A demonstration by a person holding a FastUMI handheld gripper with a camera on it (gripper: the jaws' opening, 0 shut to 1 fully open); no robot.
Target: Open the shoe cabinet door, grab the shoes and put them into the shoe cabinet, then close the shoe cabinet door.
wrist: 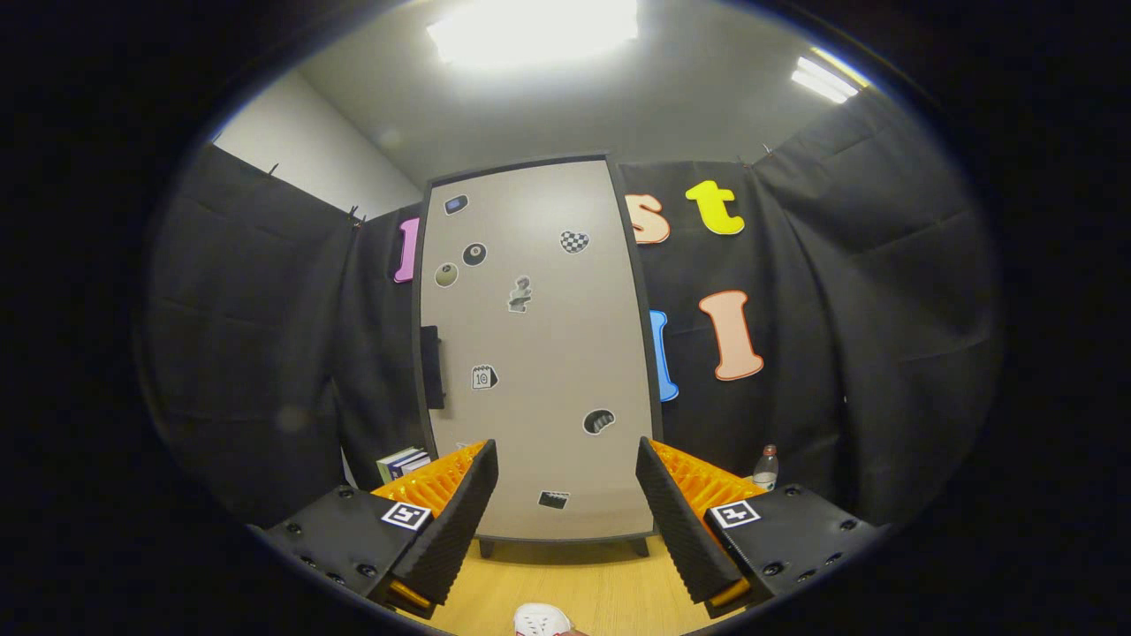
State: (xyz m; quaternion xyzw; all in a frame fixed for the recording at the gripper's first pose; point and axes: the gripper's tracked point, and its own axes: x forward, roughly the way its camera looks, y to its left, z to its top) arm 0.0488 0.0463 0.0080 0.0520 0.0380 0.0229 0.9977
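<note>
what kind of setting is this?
Looks like a staged recording booth rather than a home: black cloth walls, a closed sticker-covered shoe cabinet on a wooden floor, ceiling lights. The claw is open, facing the door.

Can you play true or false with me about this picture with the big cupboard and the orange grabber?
1. The shoe cabinet door is shut. True.
2. The gripper is squeezing a shoe. False: its fingers are open, with nothing between them.
3. A bottle stands right of the cabinet. True.
4. The door's handle is on its right edge. False: it is on the left edge.
5. Books sit left of the cabinet's foot. True.
6. The white shoe is inside the cabinet. False: it lies on the floor, below the fingers.
</note>
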